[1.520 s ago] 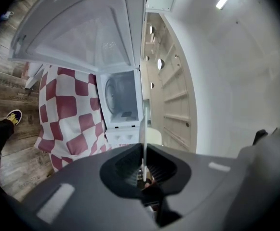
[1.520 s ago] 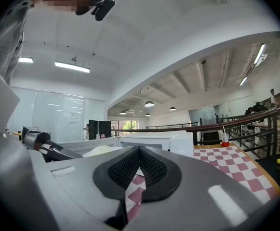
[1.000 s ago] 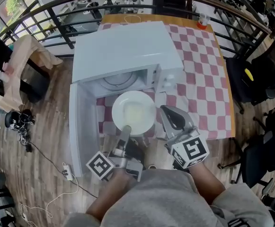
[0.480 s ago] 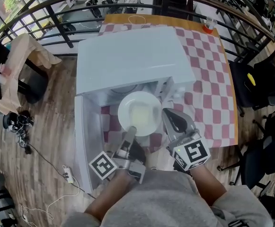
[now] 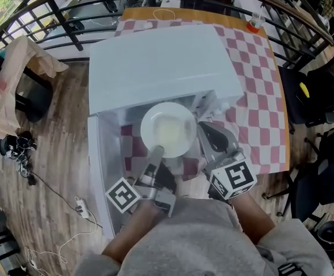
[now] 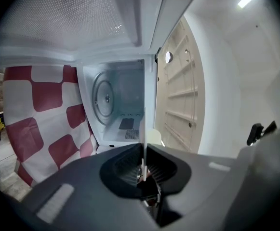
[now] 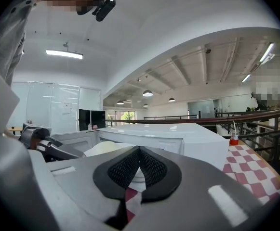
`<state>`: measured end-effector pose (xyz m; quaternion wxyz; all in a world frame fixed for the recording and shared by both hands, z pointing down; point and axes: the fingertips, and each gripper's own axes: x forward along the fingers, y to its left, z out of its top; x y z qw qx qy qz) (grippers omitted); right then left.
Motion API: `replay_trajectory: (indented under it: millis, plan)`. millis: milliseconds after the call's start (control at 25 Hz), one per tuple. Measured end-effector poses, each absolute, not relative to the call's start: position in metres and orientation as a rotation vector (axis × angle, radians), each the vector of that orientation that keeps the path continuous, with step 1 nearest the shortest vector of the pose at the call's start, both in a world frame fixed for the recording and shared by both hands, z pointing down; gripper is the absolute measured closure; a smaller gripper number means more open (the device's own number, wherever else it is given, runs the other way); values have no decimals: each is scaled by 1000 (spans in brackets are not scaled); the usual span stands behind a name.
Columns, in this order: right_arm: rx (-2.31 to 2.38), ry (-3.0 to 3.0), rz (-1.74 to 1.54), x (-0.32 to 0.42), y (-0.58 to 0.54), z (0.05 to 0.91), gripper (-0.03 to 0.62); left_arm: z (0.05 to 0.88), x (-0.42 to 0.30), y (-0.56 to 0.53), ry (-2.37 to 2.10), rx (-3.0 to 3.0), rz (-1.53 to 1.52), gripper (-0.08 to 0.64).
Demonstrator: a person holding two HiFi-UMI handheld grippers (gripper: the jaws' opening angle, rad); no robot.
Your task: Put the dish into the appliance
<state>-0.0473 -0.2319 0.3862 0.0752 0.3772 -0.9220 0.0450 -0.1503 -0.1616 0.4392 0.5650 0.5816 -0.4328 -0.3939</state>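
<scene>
A white round dish hangs level at the mouth of the white microwave, partly under its front edge. My left gripper is shut on the dish's near rim. In the left gripper view the dish shows edge-on as a thin white line between the jaws, with the open cavity and its glass turntable straight ahead. My right gripper is shut with nothing in it, just right of the dish, near the microwave's control side. In the right gripper view the dish lies to the left of the closed jaws.
The microwave door stands swung open on the left, beside my left gripper. The table carries a red-and-white checked cloth and a red cup with a straw at the far right corner. Black chairs stand right of the table.
The left gripper has carried the dish forward, from in front of the microwave to its opening. The right gripper has moved forward alongside it, still shut.
</scene>
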Motion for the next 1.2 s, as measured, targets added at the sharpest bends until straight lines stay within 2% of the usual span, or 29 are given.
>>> replay_trajectory:
  millis: [1200]
  plan:
    - [1122, -2683, 131, -86, -262, 408, 594, 466, -173, -184, -968, 1275, -956, 532]
